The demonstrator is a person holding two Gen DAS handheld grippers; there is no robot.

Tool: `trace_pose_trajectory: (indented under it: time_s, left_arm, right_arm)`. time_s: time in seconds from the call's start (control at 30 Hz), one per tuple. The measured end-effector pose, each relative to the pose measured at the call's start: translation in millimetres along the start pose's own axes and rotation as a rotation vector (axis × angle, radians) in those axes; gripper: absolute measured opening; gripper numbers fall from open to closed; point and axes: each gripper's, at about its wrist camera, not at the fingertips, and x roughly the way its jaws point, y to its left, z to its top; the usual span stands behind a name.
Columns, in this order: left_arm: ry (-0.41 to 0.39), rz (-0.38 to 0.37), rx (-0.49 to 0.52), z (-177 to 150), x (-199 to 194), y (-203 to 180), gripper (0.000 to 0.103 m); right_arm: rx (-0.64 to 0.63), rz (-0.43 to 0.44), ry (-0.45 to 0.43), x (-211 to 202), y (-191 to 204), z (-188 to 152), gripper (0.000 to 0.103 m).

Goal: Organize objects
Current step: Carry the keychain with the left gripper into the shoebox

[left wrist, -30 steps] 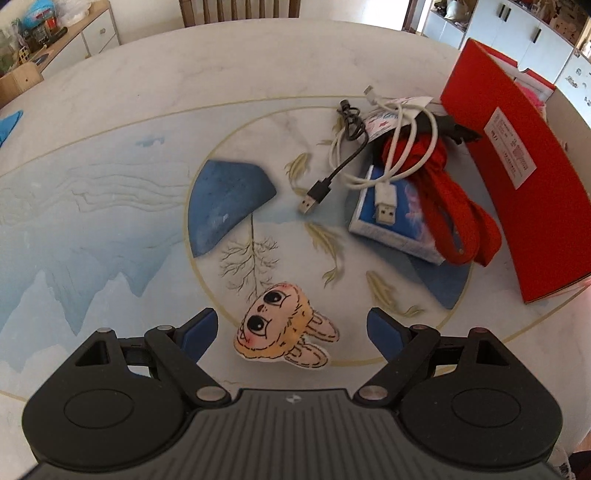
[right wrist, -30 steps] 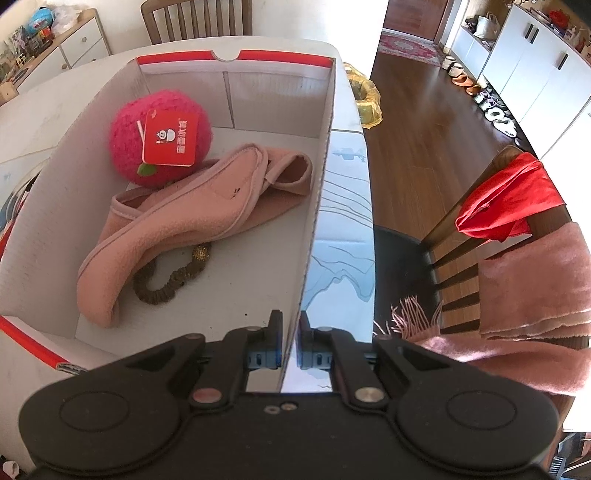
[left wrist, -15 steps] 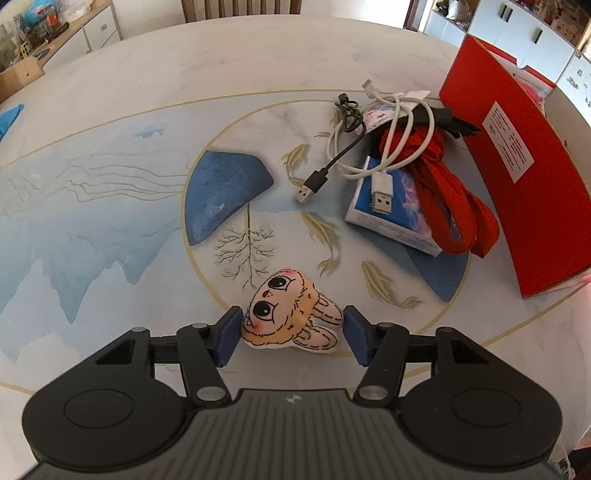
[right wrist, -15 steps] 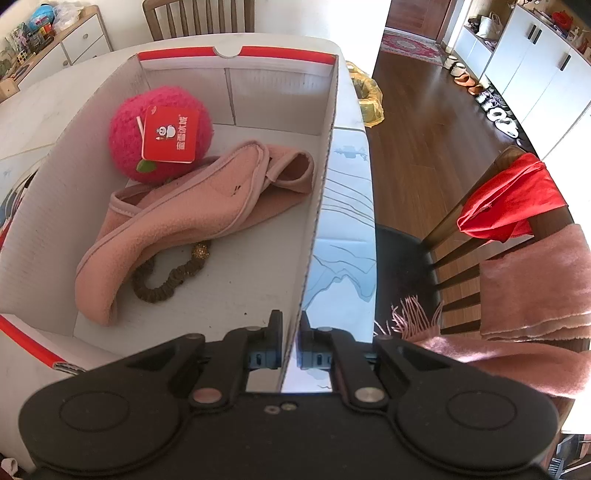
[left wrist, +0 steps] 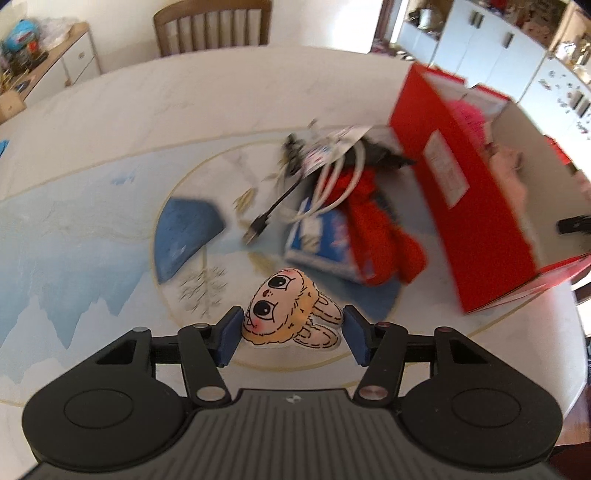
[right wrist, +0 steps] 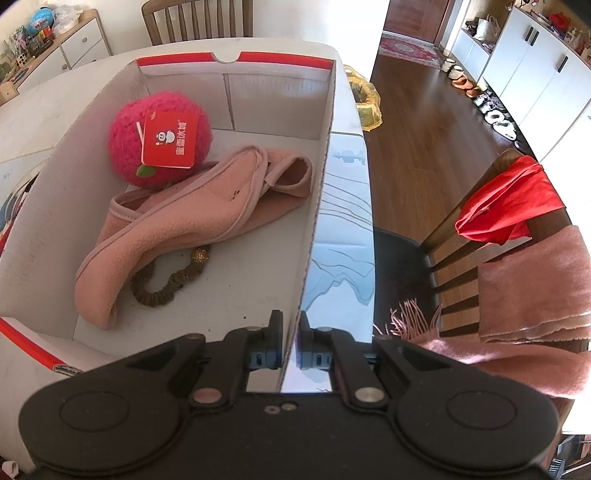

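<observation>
A flat plush toy with a big-eyed cartoon face (left wrist: 280, 306) sits between the blue pads of my left gripper (left wrist: 291, 326), which is shut on it and holds it above the painted table (left wrist: 92, 229). Farther off lie tangled black and white cables (left wrist: 332, 177), a red strap (left wrist: 373, 229) and a blue pack (left wrist: 317, 236), beside the red cardboard box (left wrist: 461, 206). My right gripper (right wrist: 290, 325) is shut on the right wall of that box (right wrist: 317, 184). Inside are a pink plush ball (right wrist: 159, 144), a pink fleece cloth (right wrist: 177, 225) and a brown scrunchie (right wrist: 166, 284).
The table's edge runs just right of the box. Beyond it stands a chair (right wrist: 461, 236) draped with a red cloth (right wrist: 509, 203) and a pink scarf (right wrist: 532, 280). Another chair (left wrist: 212, 26) stands at the table's far side.
My left gripper closed on the plush toy, then rose with it, so the table now looks farther away and blurred. The right gripper and the box have not moved.
</observation>
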Motion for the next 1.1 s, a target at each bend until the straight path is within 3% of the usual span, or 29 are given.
trace_pose_trajectory:
  time_s: [0.57,0.8,1.1]
  left_arm:
    - [-0.081,-0.194,0.246,57,-43,-103,0.057]
    - [-0.071,-0.253,0.337,77,-34,-154,0.057]
    - [-0.020,-0.270,0.438,90,-3,-212,0.057]
  right_arm:
    - [0.007,0.006,-0.009,-2,-2,-1,0.005]
    - [0.019,0.013,-0.012,-1,-3,-2,0.006]
    - [0.021,0.025,-0.011,-1,-4,-1,0.006]
